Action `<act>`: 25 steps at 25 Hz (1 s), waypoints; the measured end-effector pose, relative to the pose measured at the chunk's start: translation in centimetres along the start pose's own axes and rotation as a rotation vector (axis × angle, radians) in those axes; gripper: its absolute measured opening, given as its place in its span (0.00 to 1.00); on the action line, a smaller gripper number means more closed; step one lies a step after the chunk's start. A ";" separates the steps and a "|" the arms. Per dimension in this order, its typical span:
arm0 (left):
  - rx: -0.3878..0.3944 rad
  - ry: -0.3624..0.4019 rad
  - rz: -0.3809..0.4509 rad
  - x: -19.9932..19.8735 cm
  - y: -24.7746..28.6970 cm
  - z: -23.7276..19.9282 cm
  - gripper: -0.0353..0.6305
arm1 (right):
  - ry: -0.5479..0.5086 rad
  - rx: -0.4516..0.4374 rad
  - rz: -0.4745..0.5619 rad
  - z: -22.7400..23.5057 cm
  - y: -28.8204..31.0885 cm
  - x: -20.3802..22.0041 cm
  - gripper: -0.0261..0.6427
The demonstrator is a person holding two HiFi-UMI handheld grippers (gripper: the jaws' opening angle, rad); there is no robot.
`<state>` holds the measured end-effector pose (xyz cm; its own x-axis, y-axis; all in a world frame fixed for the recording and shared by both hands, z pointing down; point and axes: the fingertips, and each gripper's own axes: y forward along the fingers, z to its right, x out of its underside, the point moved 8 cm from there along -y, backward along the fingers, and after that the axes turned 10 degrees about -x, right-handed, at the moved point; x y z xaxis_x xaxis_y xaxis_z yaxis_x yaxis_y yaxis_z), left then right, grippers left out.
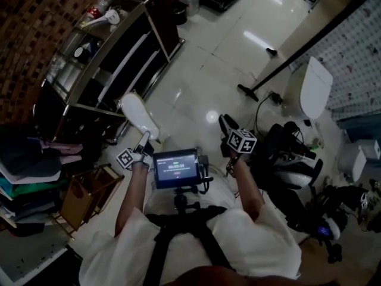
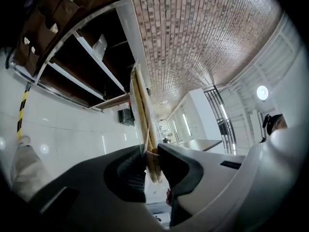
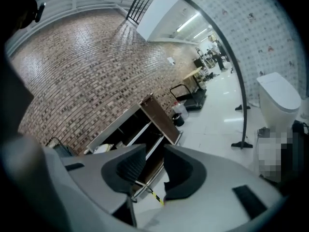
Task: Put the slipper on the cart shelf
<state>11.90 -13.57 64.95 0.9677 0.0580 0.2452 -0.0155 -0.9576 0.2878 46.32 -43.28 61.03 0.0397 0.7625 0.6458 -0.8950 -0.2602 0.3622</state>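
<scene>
One slipper (image 1: 139, 117) in view: white, flat, elongated with a rounded toe. In the left gripper view it is edge-on (image 2: 141, 115), showing thin tan layers of sole. Two claws: the left claw (image 1: 144, 140) is clamped on the slipper's edge, pads pressed to either face (image 2: 150, 154), and holds it in the air over the floor (image 1: 202, 76), near the cart shelf (image 1: 113, 55) but not on it. The right claw (image 1: 225, 124) stands with its jaws apart and nothing between them (image 3: 154, 153). Two marker cubes, black squares on white: left (image 1: 125, 158), right (image 1: 241, 140). One cart: dark frame with pale metal rails and a wood-toned end panel (image 3: 159, 117), at least two tiers visible and small items on the top one. One chest-mounted screen (image 1: 175, 167) with red writing too small to read. One white toilet (image 1: 314, 88), smooth and rounded. The floor is glossy pale tile and the wall (image 3: 82, 76) is brown brick. No other legible labels.
</scene>
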 end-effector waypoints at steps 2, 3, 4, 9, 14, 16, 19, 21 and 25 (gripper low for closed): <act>0.001 -0.016 0.018 -0.2 0.3 0.1 0.13 | -0.003 -0.015 -0.032 -0.3 1.8 -0.5 0.22; 0.003 -0.023 0.021 -0.5 0.6 0.0 0.13 | -0.006 -0.023 -0.042 -0.6 2.8 -0.9 0.22; 0.002 -0.034 0.022 -0.8 1.1 -0.2 0.13 | -0.011 -0.031 -0.049 -0.9 4.0 -1.4 0.22; -0.001 -0.078 0.015 -3.8 4.0 -1.2 0.14 | -0.039 -0.097 -0.050 -3.0 10.7 -4.1 0.22; -0.002 -0.076 0.006 -8.1 7.2 -1.5 0.14 | -0.071 -0.186 -0.033 -7.0 15.6 -9.1 0.22; 0.006 -0.079 0.003 -9.6 8.9 -1.5 0.14 | -0.110 -0.197 -0.041 -7.5 17.4 -10.8 0.22; 0.019 -0.088 -0.003 -11.7 11.0 -1.5 0.14 | -0.085 -0.197 -0.035 -7.6 19.4 -13.0 0.22; 0.021 -0.080 0.000 -13.2 12.3 -1.7 0.14 | -0.048 -0.196 -0.028 -7.8 20.5 -14.1 0.22; 0.015 -0.087 0.015 -16.0 13.8 -2.4 0.14 | -0.030 -0.190 -0.046 -8.3 23.8 -14.7 0.22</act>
<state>-4.39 -27.04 67.26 0.9857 0.0196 0.1676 -0.0269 -0.9622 0.2709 20.79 -55.75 54.59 0.0936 0.7523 0.6521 -0.9597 -0.1062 0.2603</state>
